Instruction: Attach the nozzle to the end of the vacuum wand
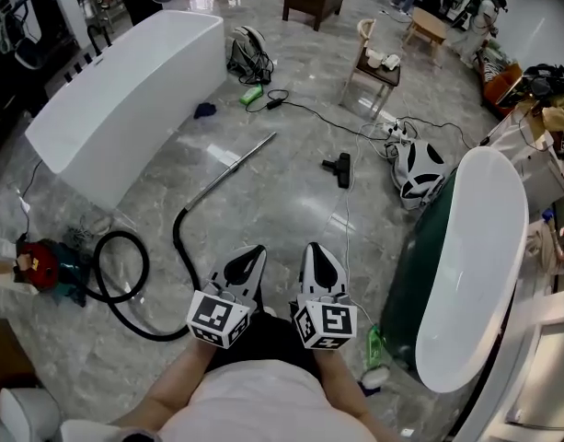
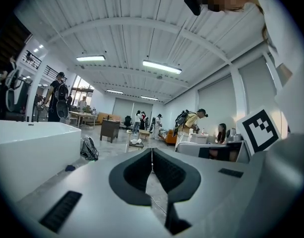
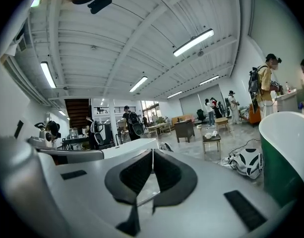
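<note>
**Head view, steeply down over a grey marble floor (image 1: 291,212).** My left gripper (image 1: 254,250) and my right gripper (image 1: 316,247) sit side by side at bottom centre, close in front of the person's body. Each carries its marker cube, and both point away across the floor.

**Jaws.** In the left gripper view I see the two dark pads meeting along a thin seam, with nothing between them. The right gripper view shows the same: pads pressed together and empty. Neither gripper touches anything on the floor.

**Task items.**
- The wand (image 1: 231,170), a slim metal tube, lies flat ahead of the grippers, running diagonally from lower left to upper right.
- Its lower end joins a black hose (image 1: 178,231). The hose curves down and loops leftwards towards the red and teal vacuum body (image 1: 42,265) at the left edge.
- The wand's upper end is bare.
- The nozzle (image 1: 339,168), a small black piece, lies on the floor to the right of that bare end, apart from it. A thin cable (image 1: 309,111) trails nearby.

**Surroundings.**
- A long white bathtub (image 1: 125,90) stands at upper left.
- A second bathtub (image 1: 479,247), white inside and dark green outside, stands at right.
- A white and black object (image 1: 420,173) lies between the nozzle and that tub; I cannot tell whether it is a bag or a helmet.
- A backpack (image 1: 249,55) lies beyond the wand.
- A small wooden chair (image 1: 374,67) bears cups.
</note>
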The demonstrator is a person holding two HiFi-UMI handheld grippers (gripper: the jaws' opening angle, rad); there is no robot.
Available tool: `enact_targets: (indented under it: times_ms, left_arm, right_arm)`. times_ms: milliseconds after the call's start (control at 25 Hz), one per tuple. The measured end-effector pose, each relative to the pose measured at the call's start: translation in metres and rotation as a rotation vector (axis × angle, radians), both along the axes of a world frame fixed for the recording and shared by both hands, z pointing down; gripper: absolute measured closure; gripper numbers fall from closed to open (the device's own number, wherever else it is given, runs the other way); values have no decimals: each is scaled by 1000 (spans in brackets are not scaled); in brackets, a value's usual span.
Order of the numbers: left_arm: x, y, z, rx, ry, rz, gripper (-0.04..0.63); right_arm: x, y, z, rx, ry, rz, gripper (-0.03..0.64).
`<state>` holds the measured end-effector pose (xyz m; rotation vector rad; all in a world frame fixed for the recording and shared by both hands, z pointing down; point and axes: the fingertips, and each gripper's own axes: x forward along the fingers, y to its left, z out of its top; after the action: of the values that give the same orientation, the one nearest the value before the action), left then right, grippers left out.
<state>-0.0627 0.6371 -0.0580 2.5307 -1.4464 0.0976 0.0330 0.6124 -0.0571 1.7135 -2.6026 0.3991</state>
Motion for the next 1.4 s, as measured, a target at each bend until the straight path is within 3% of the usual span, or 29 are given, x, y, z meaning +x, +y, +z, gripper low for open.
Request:
enact_targets:
  times_ms: [240, 720, 1400]
  left_arm:
    - [3, -1, 1, -32, 7, -20, 584]
    - [18, -35, 13, -56, 21, 7, 584]
    - [15, -179, -8, -18, 57, 75, 584]
  right_arm:
    - [2, 8, -3, 5, -44, -59, 600]
    - [14, -25, 15, -44, -11, -32, 600]
    - [3, -149, -1, -18, 39, -22, 600]
